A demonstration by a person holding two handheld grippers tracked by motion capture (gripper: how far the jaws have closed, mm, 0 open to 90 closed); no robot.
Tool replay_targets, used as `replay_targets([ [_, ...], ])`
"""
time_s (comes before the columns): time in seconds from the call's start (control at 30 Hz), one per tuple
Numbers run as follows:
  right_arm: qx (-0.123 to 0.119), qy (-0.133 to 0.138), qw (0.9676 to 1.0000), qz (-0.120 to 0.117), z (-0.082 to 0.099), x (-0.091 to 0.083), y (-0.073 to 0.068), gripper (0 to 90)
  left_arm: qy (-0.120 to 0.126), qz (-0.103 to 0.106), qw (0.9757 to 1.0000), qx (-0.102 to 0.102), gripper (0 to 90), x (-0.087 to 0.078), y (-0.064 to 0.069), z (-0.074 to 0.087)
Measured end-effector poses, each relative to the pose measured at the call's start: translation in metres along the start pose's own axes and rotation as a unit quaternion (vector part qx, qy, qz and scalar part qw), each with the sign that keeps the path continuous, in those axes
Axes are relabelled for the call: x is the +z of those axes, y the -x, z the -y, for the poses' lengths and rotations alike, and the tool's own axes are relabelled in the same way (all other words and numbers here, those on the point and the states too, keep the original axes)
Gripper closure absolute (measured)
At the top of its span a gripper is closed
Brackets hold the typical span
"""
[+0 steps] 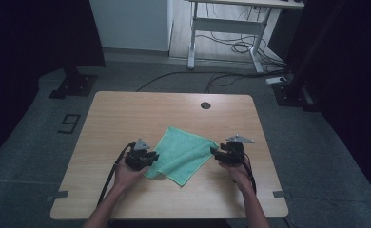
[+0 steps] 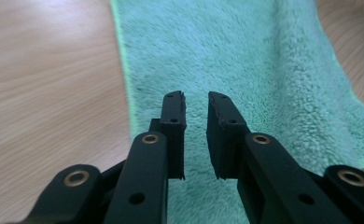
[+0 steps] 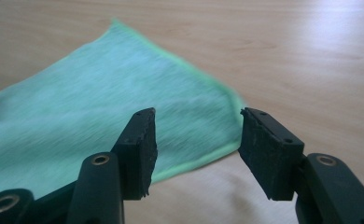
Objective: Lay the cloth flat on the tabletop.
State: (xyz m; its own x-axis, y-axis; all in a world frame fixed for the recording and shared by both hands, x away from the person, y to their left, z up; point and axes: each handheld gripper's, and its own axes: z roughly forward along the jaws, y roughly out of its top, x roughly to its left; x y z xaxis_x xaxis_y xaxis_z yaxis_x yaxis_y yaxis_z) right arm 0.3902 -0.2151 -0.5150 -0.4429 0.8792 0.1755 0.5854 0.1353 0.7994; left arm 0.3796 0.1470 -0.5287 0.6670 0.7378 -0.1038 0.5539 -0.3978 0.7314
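I am hovering my left tongs (image 2: 196,105), narrowly parted, and right tongs (image 3: 196,116), gaping wide, over a soft, limp green cloth (image 1: 182,153), best pinched at its corners.

Both forearms reaching in from the near edge, hands apart at the same depth. Left gripper (image 1: 151,156) aimed right, jaws parted by a narrow gap, nothing pinched. Right gripper (image 1: 215,153) aimed left, jaws spread wide, empty.

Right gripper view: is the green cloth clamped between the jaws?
No. The right gripper has its jaws apart, and the green cloth lies flat on the table beyond them.
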Motion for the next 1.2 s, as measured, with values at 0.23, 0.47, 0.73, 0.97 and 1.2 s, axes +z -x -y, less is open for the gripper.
replay_targets([
  [0.23,-0.029,-0.024,0.9978,-0.054,0.021,0.008,-0.038,45.8,-0.024,-0.015,0.9996,0.002,76.0,0.016,-0.001,0.0],
  [0.47,-0.062,-0.051,0.9943,-0.07,0.028,0.028,-0.067,42.2,-0.025,-0.015,0.9996,0.001,76.2,0.019,-0.001,-0.001],
  [0.73,-0.114,-0.076,0.9905,-0.016,0.033,0.036,-0.086,40.0,-0.03,-0.027,0.9992,0.001,75.9,0.018,0.003,0.0],
  [0.97,-0.116,-0.086,0.9895,-0.012,0.033,0.029,-0.074,39.9,-0.027,-0.039,0.9989,0.004,75.3,0.014,0.012,0.006],
  [1.2,-0.115,-0.088,0.9891,-0.024,0.039,0.016,-0.059,39.9,-0.023,-0.03,0.9993,-0.004,74.9,0.013,0.01,0.008],
])
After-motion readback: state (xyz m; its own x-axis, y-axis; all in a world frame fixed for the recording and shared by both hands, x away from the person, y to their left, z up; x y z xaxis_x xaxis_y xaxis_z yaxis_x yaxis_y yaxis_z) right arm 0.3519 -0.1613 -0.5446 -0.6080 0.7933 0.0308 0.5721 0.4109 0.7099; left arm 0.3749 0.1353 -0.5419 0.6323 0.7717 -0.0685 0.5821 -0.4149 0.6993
